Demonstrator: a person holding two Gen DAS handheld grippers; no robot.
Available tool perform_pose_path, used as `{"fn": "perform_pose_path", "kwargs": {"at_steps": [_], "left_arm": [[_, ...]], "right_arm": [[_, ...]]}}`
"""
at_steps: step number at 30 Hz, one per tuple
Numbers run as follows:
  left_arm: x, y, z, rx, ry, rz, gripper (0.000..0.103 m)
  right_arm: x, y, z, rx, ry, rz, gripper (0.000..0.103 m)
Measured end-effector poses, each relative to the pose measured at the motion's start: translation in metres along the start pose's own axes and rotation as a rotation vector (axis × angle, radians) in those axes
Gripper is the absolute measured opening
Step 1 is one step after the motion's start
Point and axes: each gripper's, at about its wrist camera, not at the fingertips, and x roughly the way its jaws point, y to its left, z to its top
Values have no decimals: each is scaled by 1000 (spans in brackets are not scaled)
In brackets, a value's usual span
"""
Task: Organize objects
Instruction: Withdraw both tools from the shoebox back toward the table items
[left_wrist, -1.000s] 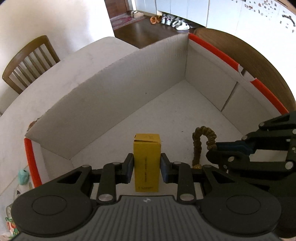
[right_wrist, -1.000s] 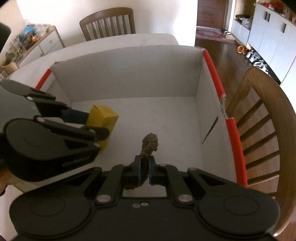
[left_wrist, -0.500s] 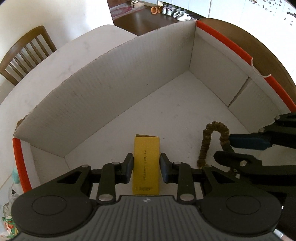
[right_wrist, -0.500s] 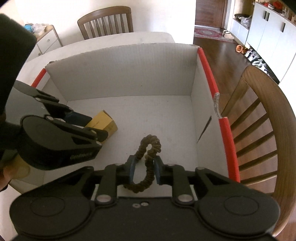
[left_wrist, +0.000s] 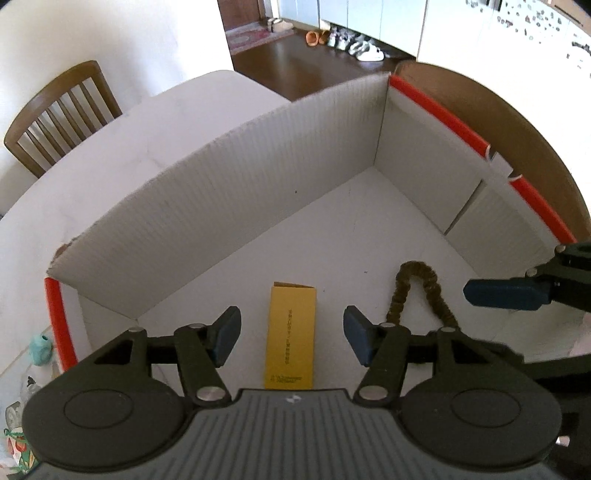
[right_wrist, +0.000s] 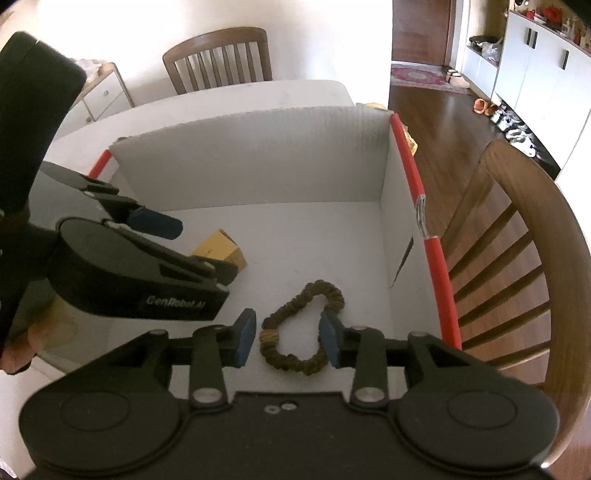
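A small yellow box (left_wrist: 290, 336) lies flat on the floor of a white cardboard box (left_wrist: 229, 206) with red-taped rims. My left gripper (left_wrist: 291, 338) is open above it, the jaws apart on either side. A brown fabric scrunchie (right_wrist: 301, 332) lies on the box floor to the right of the yellow box; it also shows in the left wrist view (left_wrist: 419, 291). My right gripper (right_wrist: 288, 341) is open above the scrunchie and holds nothing. In the right wrist view the left gripper partly hides the yellow box (right_wrist: 221, 251).
The cardboard box (right_wrist: 258, 158) sits on a white table (left_wrist: 140, 133). A wooden chair (right_wrist: 517, 266) stands close against the box's right wall. Another chair (right_wrist: 218, 59) stands at the table's far side. A white drawer unit (right_wrist: 103, 96) is at the left.
Both grippers opened and rose. The yellow box left my left gripper and now lies flat. The scrunchie dropped from my right gripper onto the box floor.
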Motion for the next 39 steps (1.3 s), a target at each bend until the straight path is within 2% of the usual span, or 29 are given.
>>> {"fn": "perform_pose_path", "kwargs": {"at_steps": [10,17,22,27,31,34,39], "left_arm": [[-45,12,-13,-54,-101,-16,61],[-83,19,-35,-93,-190,-17,61],[-112,28,-55,-109,-262,-44,61],[-141,36,-79,-108,-334,-54,61],[-161,47,-96,-124,-374,-62,61],[-175,57,-110,-139,-399,-67,67],[-194,73,-131,-153,-427,-73,67]], "right_arm": [[-33,10,-2,-13,-72,27,40],[-62,24,-3,-30,-144,47,41],[-84,41,-6,-37,-205,46,42],[-104,64,-12,-51,-276,41,56],[-119,82,-16,-40,-323,39,58],[-130,93,-20,-25,-357,47,62],[-138,120,-26,-13,-388,47,64]]}}
